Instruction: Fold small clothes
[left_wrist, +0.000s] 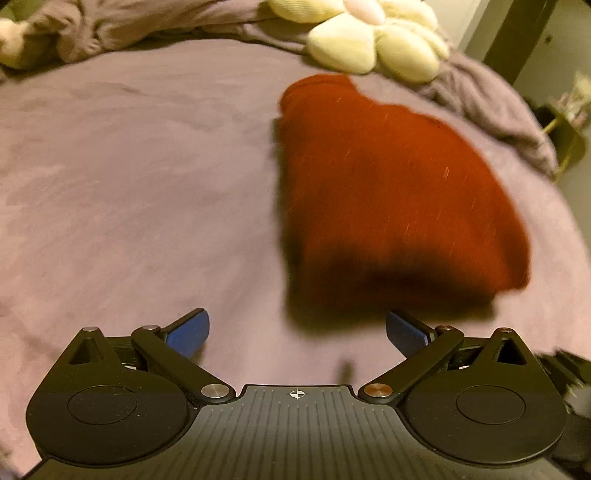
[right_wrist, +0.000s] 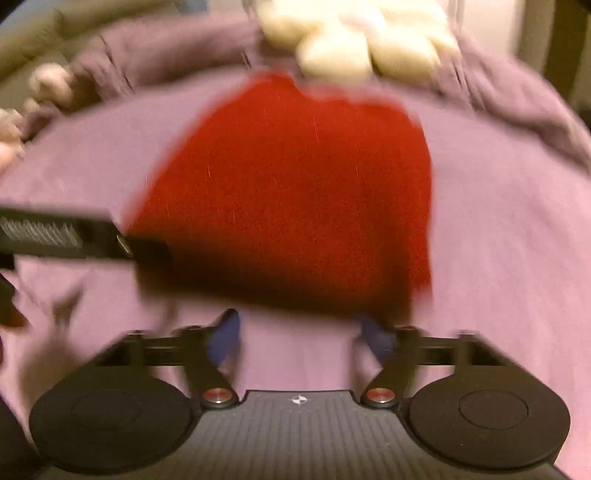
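Your left gripper sits with its jaws spread wide and nothing between them; your right gripper is likewise parted and empty, though that view is blurred. Just ahead, the red garment lies on the mauve bedsheet, at 1 o'clock in the left view and 12 o'clock in the right. It looks soft, light and limp, probably already doubled over, so expect it to sag and drag on the sheet. Take it by the near corners of the hem. The left gripper's body reaches in at 9 o'clock in the right view. Farther off at 12 to 1 o'clock, a cream flower cushion crowds the garment's far edge; a rumpled blanket lies at 11.
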